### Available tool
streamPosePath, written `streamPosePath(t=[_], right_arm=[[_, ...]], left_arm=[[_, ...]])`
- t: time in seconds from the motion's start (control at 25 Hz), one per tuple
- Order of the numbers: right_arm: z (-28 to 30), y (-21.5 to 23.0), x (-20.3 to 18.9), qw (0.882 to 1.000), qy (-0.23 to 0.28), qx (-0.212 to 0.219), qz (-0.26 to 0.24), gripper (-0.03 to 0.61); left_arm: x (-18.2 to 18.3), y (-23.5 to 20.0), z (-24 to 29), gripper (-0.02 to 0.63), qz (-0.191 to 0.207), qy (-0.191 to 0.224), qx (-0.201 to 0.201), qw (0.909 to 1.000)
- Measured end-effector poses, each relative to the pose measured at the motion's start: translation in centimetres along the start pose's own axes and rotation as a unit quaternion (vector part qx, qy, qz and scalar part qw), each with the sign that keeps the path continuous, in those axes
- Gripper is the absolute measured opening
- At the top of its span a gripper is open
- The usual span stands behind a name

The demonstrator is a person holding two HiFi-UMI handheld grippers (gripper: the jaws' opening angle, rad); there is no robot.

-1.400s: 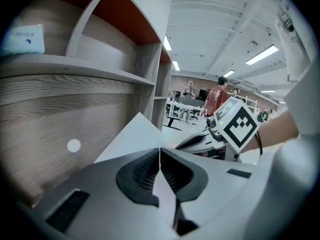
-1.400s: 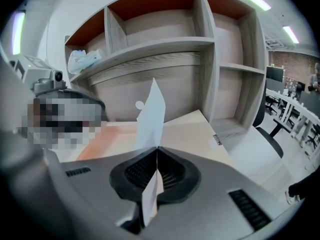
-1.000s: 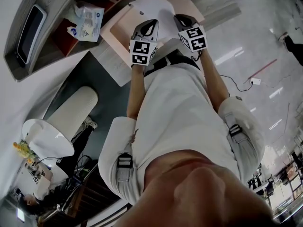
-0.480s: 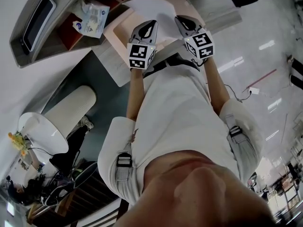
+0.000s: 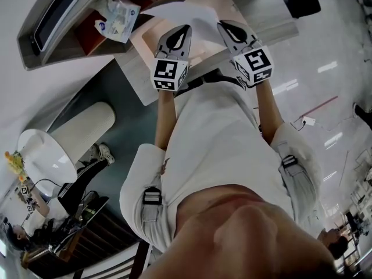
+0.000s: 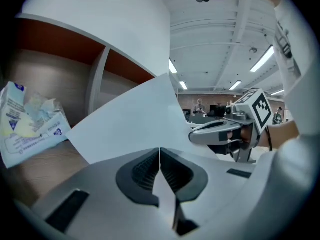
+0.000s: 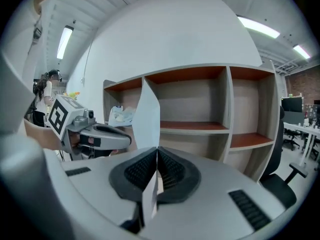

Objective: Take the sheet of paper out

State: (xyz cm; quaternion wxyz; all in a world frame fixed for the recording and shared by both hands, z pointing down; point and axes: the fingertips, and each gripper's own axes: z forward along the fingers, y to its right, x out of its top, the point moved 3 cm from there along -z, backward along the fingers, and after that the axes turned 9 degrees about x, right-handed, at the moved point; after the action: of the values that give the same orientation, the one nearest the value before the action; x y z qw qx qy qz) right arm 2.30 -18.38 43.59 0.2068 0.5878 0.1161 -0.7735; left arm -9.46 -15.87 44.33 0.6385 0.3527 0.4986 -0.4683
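A white sheet of paper (image 5: 185,11) hangs in the air in front of the wooden shelf unit (image 5: 87,42), held by both grippers at its near edge. My left gripper (image 5: 182,32) is shut on the sheet's left part, and my right gripper (image 5: 231,29) is shut on its right part. In the left gripper view the sheet (image 6: 132,126) rises from the closed left gripper (image 6: 159,153), with the right gripper (image 6: 220,132) beside it. In the right gripper view the sheet (image 7: 148,115) stands edge-on in the closed right gripper (image 7: 157,153), and the left gripper (image 7: 97,135) is at the left.
A crumpled tissue packet (image 6: 31,125) lies on a shelf board at the left. The shelf unit (image 7: 227,129) has several open compartments. An office chair (image 7: 289,181) stands to the right. A white cylinder (image 5: 87,133) and a round white table (image 5: 45,168) are at the lower left.
Both grippers have risen with the sheet still pinched in them. The sheet has come up and away from the pink surface under it, and the right gripper has drifted to the right.
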Motion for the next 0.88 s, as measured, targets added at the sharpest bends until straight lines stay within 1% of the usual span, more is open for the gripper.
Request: streamPosePath(t=[0.12, 0.24, 0.32, 0.48, 0.72, 0.88], right_arm=[[-0.1, -0.3, 1.6, 1.0, 0.017, 0.01, -0.007, 0.021], [-0.1, -0.7, 3.2, 0.999, 0.034, 0.02, -0.011, 0.021], [-0.1, -1.0, 4.4, 0.998, 0.045, 0.028, -0.015, 0.021], [0.0, -1.6, 7.0, 0.996, 0.068, 0.049, -0.028, 0.021], [0.5, -2.9, 9.9, 0.992, 0.091, 0.071, -0.04, 0.021], [-0.6, -4.8, 11.7, 0.988, 0.104, 0.097, -0.053, 0.021]], left_arm=[[1.0, -0.1, -0.7, 0.023, -0.004, 0.008, 0.007, 0.9999], [2.2, -0.5, -1.7, 0.023, -0.022, 0.018, 0.012, 0.9995], [3.3, -0.8, -2.4, 0.023, -0.027, 0.029, 0.022, 0.999], [5.4, -1.5, -3.9, 0.023, -0.017, 0.046, 0.053, 0.9974], [7.8, -2.6, -6.3, 0.023, -0.011, 0.064, 0.087, 0.9941], [9.4, -1.8, -9.2, 0.023, -0.008, 0.076, 0.118, 0.99]])
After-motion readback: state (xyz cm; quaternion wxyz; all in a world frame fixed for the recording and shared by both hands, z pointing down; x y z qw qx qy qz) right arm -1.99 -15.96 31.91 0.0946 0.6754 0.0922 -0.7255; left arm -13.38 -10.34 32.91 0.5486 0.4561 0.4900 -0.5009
